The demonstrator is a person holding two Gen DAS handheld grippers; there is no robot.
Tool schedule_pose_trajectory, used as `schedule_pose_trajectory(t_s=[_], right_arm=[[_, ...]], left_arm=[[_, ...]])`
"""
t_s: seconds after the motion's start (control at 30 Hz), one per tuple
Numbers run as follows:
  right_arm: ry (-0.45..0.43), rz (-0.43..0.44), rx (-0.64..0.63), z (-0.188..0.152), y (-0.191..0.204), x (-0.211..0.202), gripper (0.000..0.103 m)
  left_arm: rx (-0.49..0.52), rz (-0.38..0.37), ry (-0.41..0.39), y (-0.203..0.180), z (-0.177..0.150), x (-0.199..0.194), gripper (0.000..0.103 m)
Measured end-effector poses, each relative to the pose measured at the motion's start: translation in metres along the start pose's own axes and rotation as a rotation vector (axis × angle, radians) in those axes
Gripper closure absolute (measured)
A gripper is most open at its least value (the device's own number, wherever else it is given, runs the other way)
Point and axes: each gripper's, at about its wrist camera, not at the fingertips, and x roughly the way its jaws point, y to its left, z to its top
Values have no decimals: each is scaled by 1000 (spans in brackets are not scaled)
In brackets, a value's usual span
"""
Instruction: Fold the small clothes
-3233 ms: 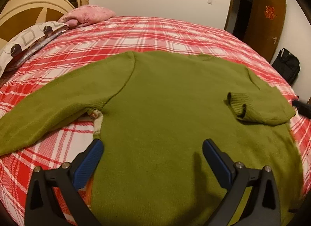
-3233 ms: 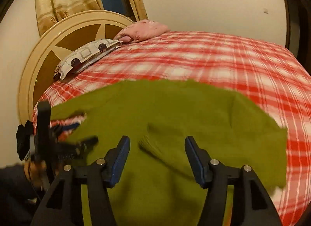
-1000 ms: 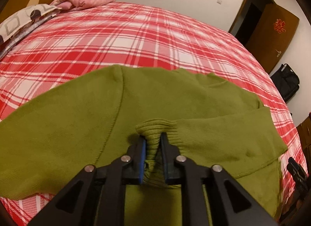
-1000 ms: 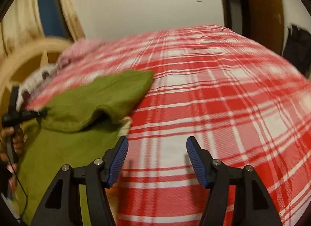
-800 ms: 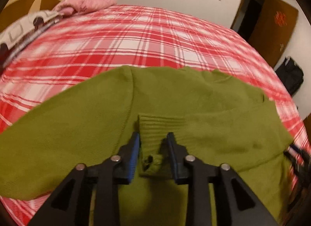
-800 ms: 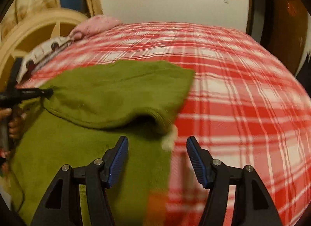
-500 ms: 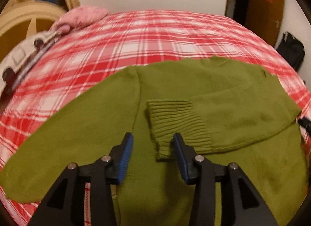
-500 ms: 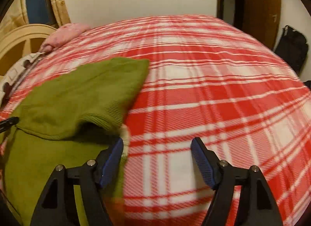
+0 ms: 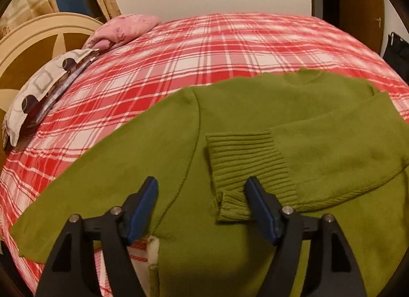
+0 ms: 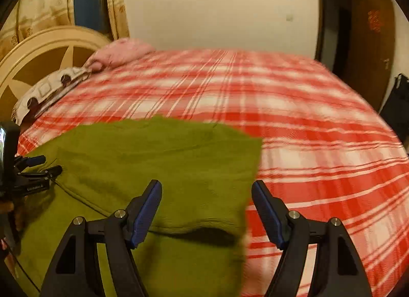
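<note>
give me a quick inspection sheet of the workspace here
surface: bed with red plaid cover.
job's things: green sweater lies flat; one sleeve folded across the body, ribbed cuff lying loose.
clutter: pink pillow, patterned pillow.
grippers: left claw opening, cuff edge beside one pad, not pinched; right claw open above the sweater's edge.
cables: thin black cord beside the left gripper.
surroundings: headboard, curtains, brown door, dark bag.

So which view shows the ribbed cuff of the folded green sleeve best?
The left wrist view: the ribbed cuff lies sharp and whole on the green knit sweater, just ahead of the opening left gripper. The right wrist view shows only the sleeve's smooth part; that cuff is out of frame.
</note>
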Motion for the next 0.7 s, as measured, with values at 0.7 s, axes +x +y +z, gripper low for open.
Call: schedule_pose_trajectory(t_s=[0.7], right_arm=[[99,153,-195,-5,94,12,29]], left_arm=[[-79,-16,-2,26,-15,-1,16]])
